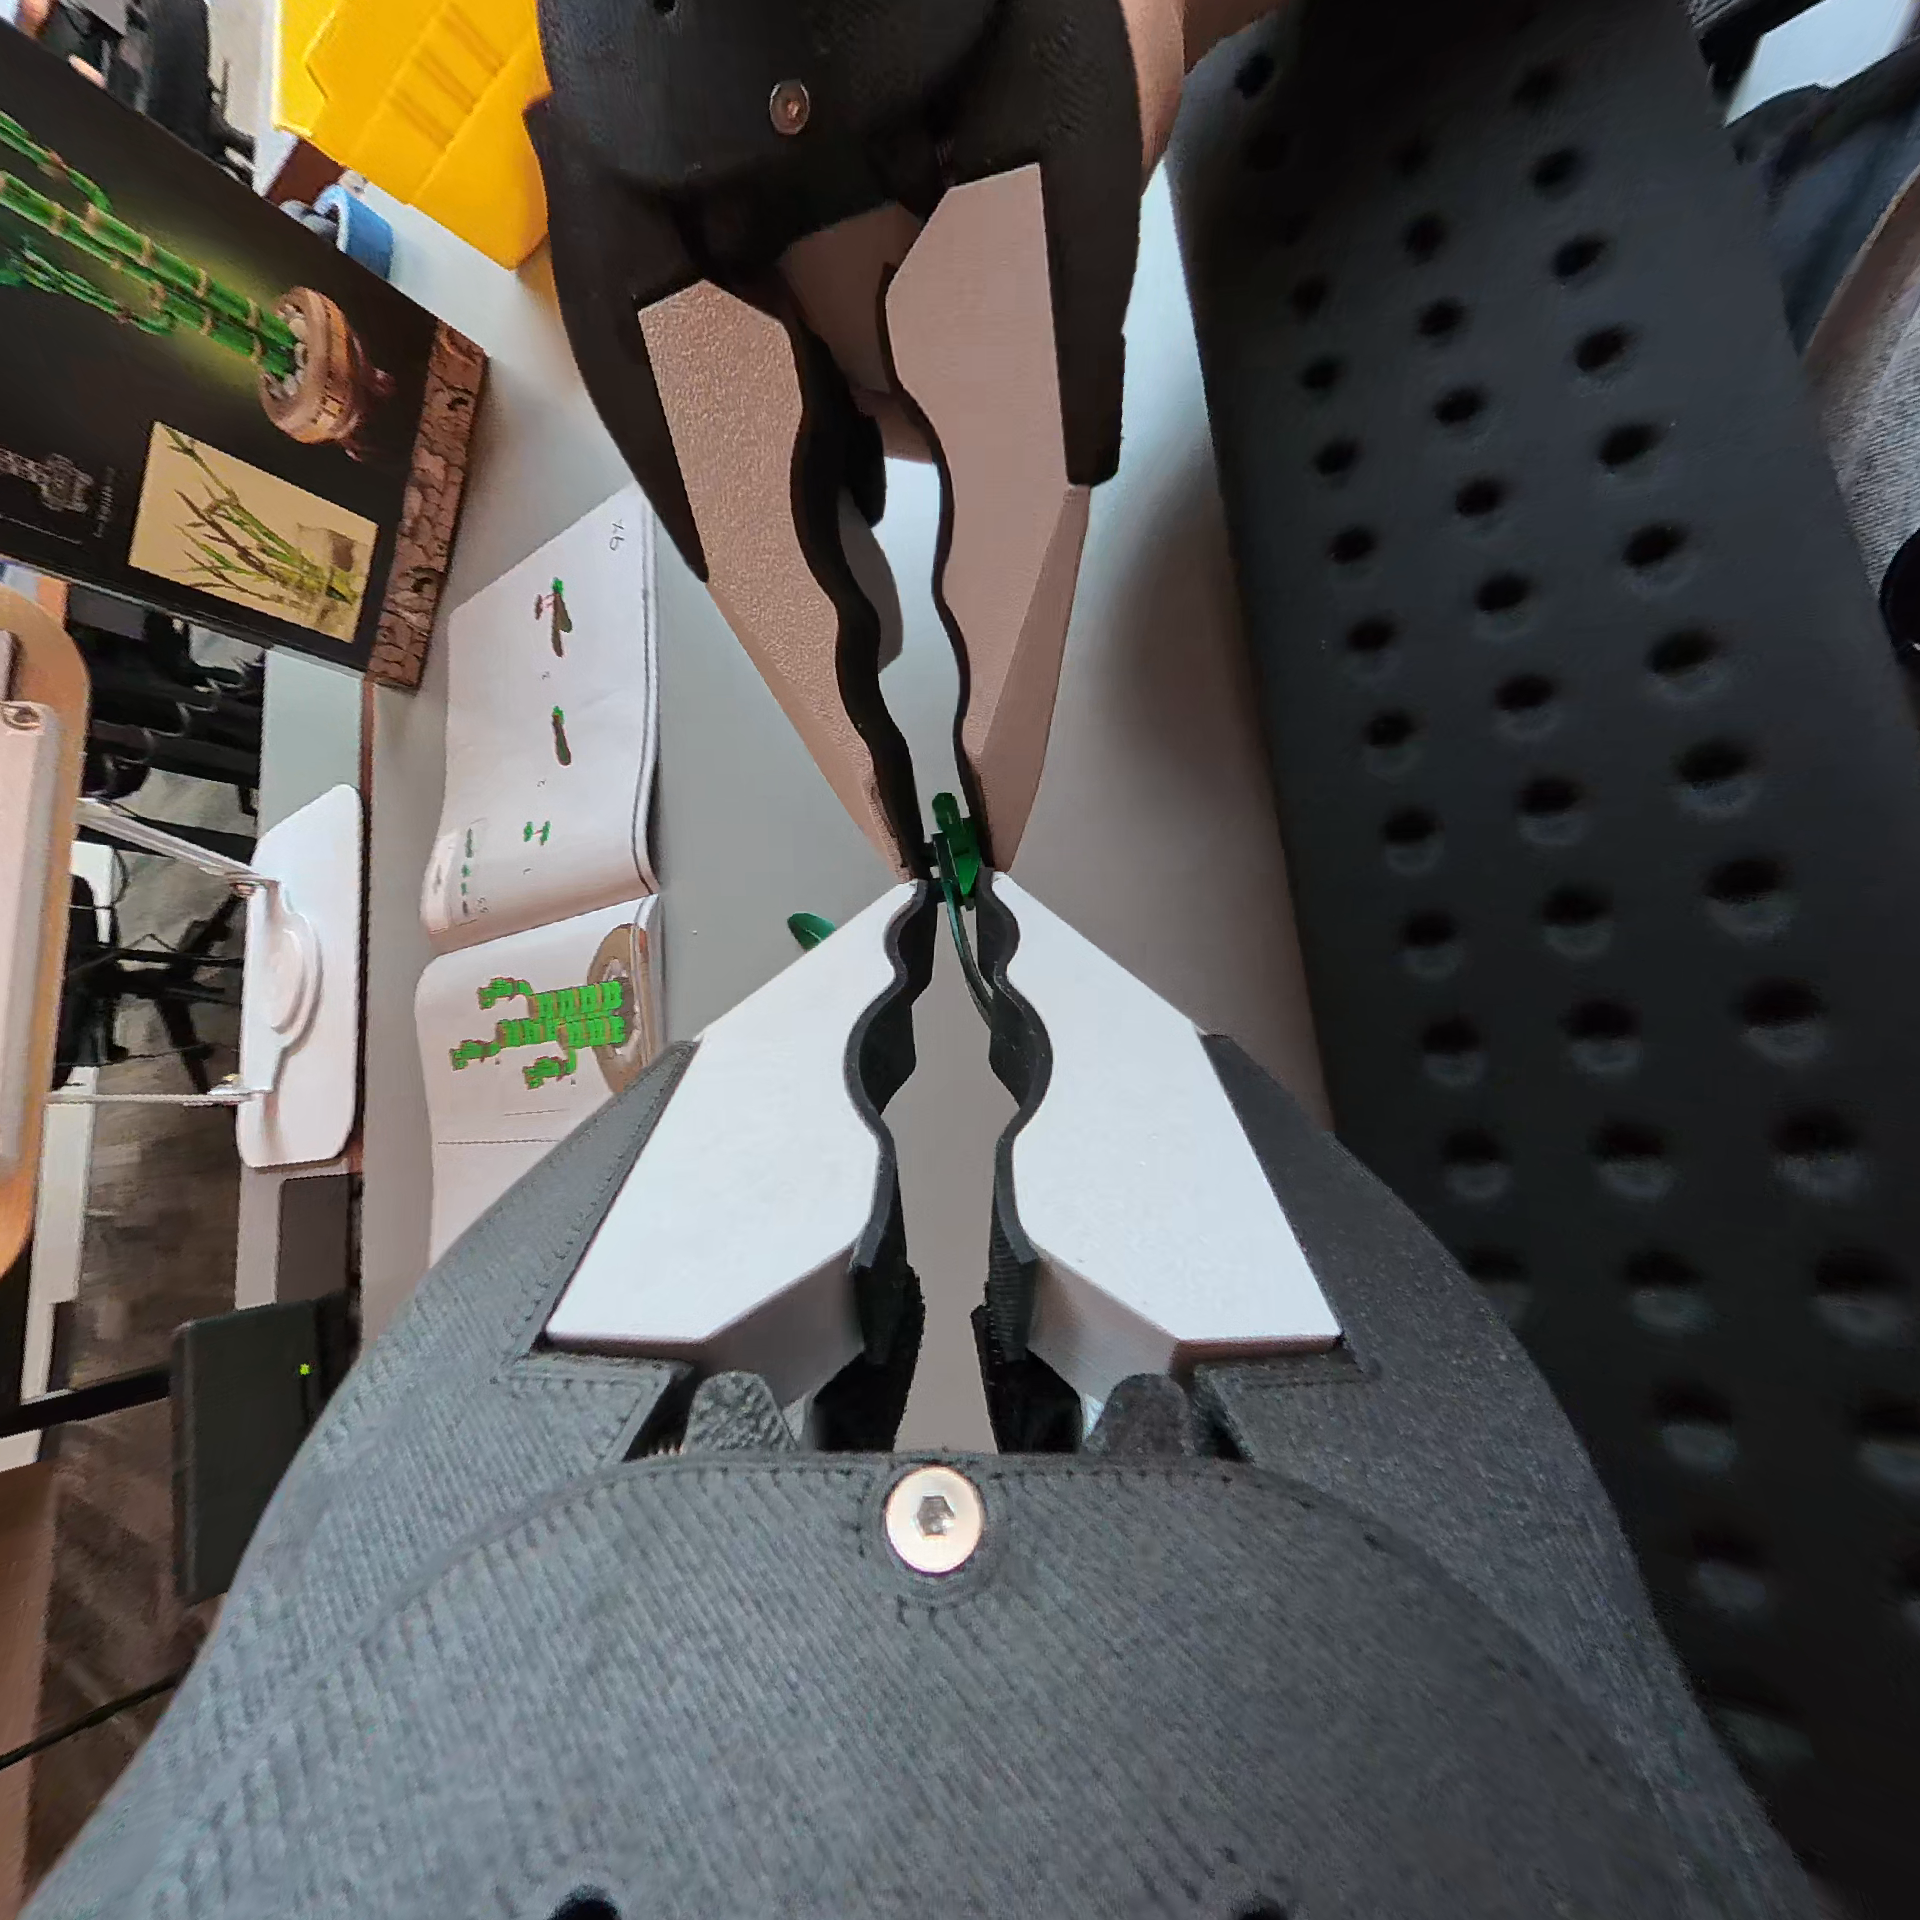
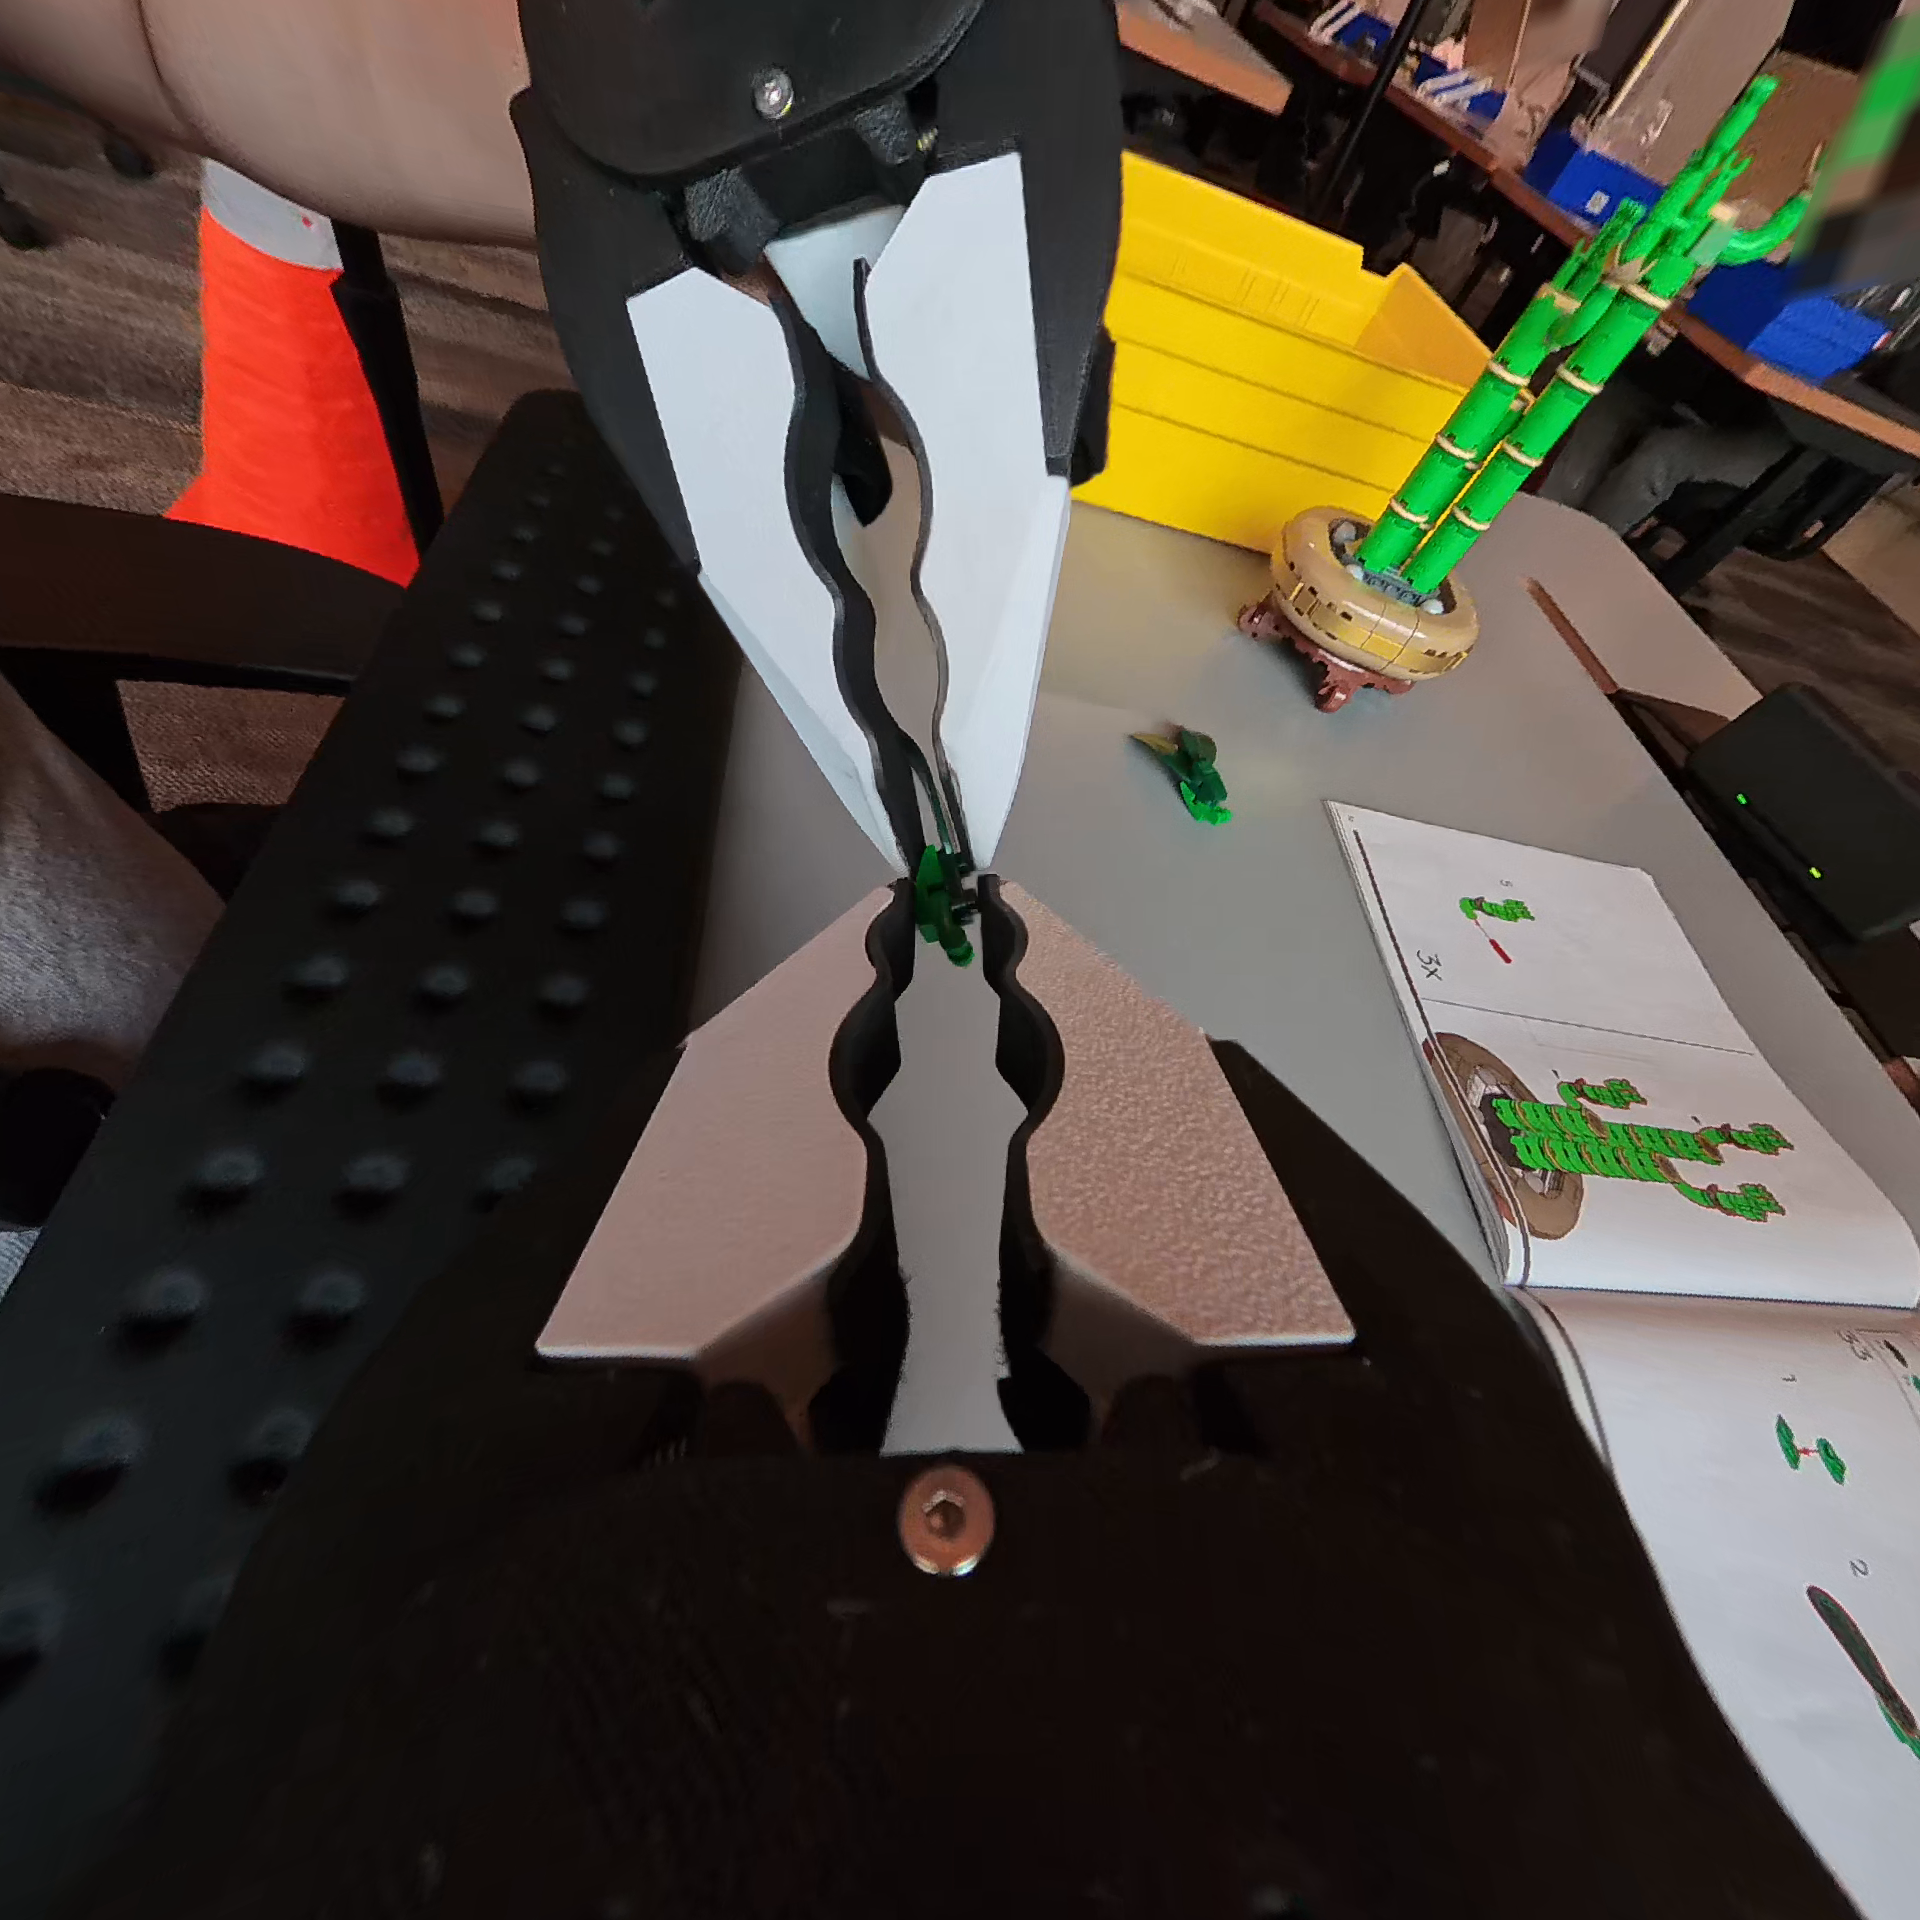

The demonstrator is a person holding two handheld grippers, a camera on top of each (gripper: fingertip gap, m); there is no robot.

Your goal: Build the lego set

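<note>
My two grippers meet tip to tip above the grey table (image 2: 1226,935). My left gripper (image 1: 951,891), with white fingers, is shut on a thin dark green leaf piece (image 1: 968,961). My right gripper (image 2: 940,885), with tan fingers, is shut on a small bright green Lego piece (image 2: 940,916). The two pieces touch at the tips and also show in the left wrist view (image 1: 954,840). The right gripper (image 1: 940,862) comes down from the top of the left wrist view. The left gripper (image 2: 935,857) comes down from the top of the right wrist view. A bamboo model (image 2: 1496,436) stands in a tan pot (image 2: 1371,623).
A loose green leaf piece (image 2: 1195,774) lies on the table. An open instruction booklet (image 2: 1579,1091) lies to the right. A yellow bin (image 2: 1247,343) stands behind, with an orange cone (image 2: 281,364) beyond. The set's box (image 1: 208,395) leans nearby. A black perforated chair back (image 2: 364,935) is close. The tips of both grippers are at nearly the same place. The tan pot (image 2: 1371,623) is about 30 cm from both grippers' fingertips. The bamboo model (image 2: 1496,436) is about equally far from each gripper, around 30 cm.
</note>
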